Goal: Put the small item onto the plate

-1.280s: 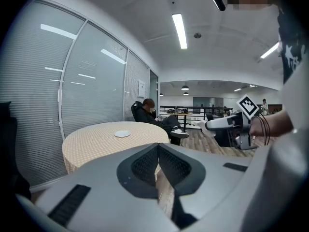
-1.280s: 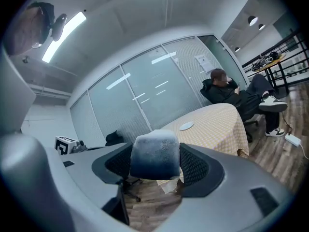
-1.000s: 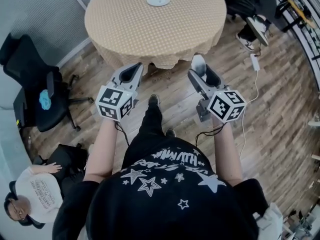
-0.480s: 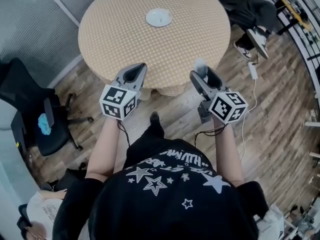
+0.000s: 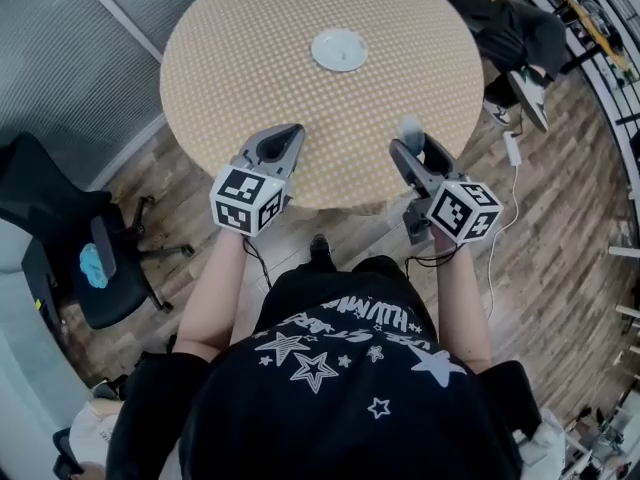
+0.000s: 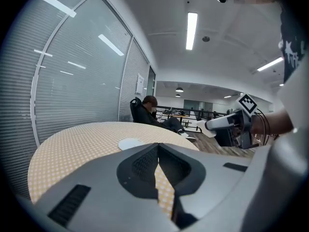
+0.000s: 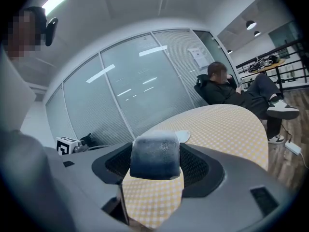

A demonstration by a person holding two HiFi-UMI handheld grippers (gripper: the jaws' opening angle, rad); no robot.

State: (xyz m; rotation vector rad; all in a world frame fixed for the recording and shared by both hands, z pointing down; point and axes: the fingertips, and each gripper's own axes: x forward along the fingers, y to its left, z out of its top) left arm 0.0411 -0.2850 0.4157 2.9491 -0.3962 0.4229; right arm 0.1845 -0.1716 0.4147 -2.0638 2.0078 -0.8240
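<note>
The right tool [image 5: 413,144] is clamping the small item [image 7: 155,154], a pale, frosted-looking block seated squarely between its jaws, above the near edge of the worktop [image 5: 240,58]. The left tool [image 5: 283,140] is hanging beside it to the left, jaws pressed together on nothing. The plate [image 5: 339,49] is lying well apart from both, toward the far middle of the round checked cloth. The carry looks barely begun. Doing it well probably means reaching forward and slightly left, holding the block level, lowering until it is touching the plate's centre, and only then easing the jaws apart, with the left tool out of the path.
</note>
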